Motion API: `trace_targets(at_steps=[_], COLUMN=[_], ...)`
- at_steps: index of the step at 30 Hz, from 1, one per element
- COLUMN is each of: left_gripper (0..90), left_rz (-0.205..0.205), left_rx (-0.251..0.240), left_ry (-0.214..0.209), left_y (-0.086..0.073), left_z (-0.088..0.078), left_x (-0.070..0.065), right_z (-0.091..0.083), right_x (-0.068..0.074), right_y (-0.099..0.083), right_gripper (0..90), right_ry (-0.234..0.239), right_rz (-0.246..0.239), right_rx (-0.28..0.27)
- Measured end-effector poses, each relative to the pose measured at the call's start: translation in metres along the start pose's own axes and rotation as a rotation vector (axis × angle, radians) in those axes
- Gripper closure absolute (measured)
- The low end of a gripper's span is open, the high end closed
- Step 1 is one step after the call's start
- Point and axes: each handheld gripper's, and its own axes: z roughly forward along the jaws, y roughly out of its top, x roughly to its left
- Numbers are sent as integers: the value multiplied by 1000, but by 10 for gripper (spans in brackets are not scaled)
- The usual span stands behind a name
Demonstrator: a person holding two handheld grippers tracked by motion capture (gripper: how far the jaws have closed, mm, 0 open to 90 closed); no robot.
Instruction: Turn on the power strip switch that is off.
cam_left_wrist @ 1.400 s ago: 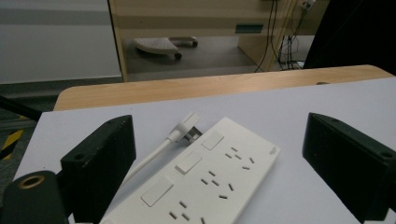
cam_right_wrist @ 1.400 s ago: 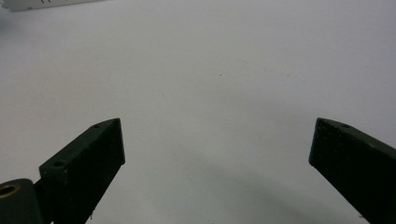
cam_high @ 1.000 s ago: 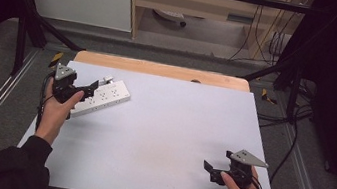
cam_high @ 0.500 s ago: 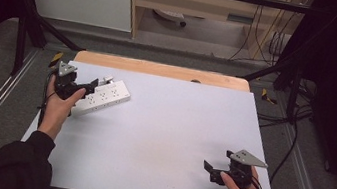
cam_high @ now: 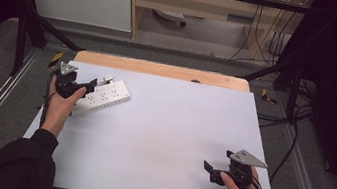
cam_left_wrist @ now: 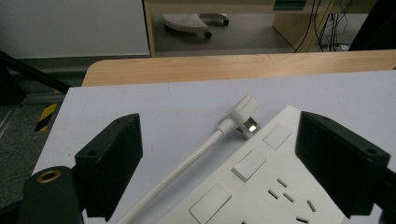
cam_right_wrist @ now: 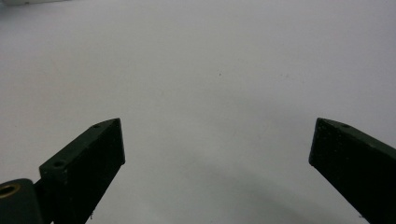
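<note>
No brand name, label or legible writing can be made out on the white power strip (cam_left_wrist: 261, 186), whose face carries blank rocker switches and socket slots in the left gripper view. The strip is laid on the white table (cam_high: 165, 139) near its far left corner, set at a slant, as seen from the high view (cam_high: 104, 96). Its near end is cut off by the bottom edge of the left gripper view, and in the high view that end is covered by the person's left hand. A white cable (cam_left_wrist: 187, 168) is run along the strip's side and is ended in an angled plug (cam_left_wrist: 240, 114) laid on the table just beside the strip's far corner; whether the plug touches the strip cannot be told. The left gripper (cam_left_wrist: 219, 168) is held over the strip with its jaws wide apart; they have just been closing a little, the strip and cable lie between them, and no pad is seen pressing on either. The right gripper (cam_high: 211, 171) is held near the table's near right edge, well apart from the strip, its jaws spread wide with nothing between them but bare table surface.
</note>
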Motion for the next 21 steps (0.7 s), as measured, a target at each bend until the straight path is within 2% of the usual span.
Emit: trace_targets(at_steps=[12,18,19,21], left_gripper=[265,357,412,425], left_rz=[12,21,19,19], left_rx=[47,75,77,77], left_ry=[8,8,6,5], left_y=[1,2,2,2], left_z=[9,14,14,15], left_x=[-3,-4,-5,-5], right_z=[0,-1,-1,-1], right_x=[0,0,0,0], right_y=[0,0,1,1], right_gripper=[42,43,43,43], right_ry=[-2,-4,-5,-5], right_rz=[-3,-4,-4,-4], right_rx=[0,-3,-3,-3])
